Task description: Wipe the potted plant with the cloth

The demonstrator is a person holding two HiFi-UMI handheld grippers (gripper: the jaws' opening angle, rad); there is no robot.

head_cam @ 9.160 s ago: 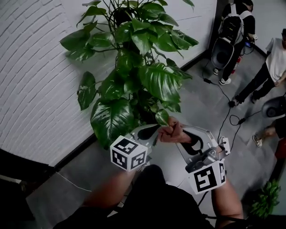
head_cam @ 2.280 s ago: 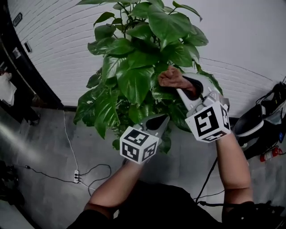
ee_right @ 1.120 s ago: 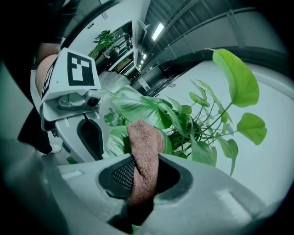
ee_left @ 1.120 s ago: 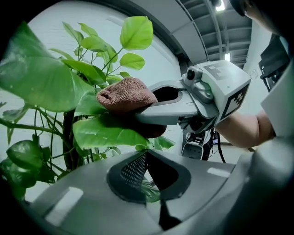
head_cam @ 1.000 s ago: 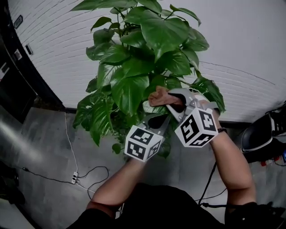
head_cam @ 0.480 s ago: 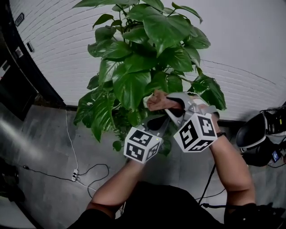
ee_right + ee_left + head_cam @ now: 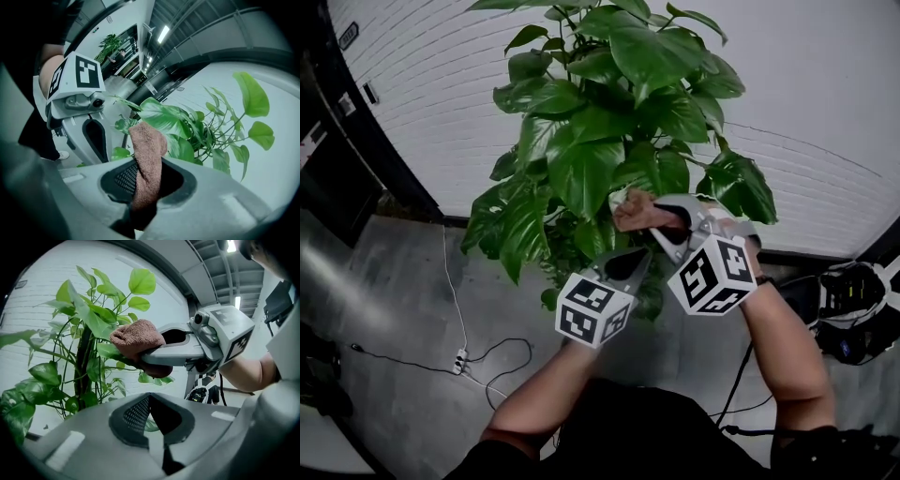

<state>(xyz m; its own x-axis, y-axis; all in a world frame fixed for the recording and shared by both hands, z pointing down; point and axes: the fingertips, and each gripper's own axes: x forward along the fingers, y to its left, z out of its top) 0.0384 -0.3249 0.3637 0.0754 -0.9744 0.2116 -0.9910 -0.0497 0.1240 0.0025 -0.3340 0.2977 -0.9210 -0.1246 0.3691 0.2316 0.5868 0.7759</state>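
- The right gripper point(image 7: 649, 221) point(image 7: 147, 161) has its jaws clamped on a brown cloth point(image 7: 630, 208) point(image 7: 148, 145); a bunched end of the cloth sticks out past the jaw tips.
- That bunched end presses on a leaf point(image 7: 108, 350) low on the right side of the potted plant point(image 7: 609, 112), under its bigger leaves.
- The left gripper point(image 7: 639, 255) point(image 7: 150, 399) has its jaws closed together with nothing between them.
- The left gripper sits just below and to the left of the right gripper, pointing into the lower leaves; whether it touches them cannot be told.
- The plant stands against a white brick wall point(image 7: 825, 94).
- A white cable and power strip point(image 7: 459, 361) lie on the grey floor point(image 7: 394, 300) to the left.
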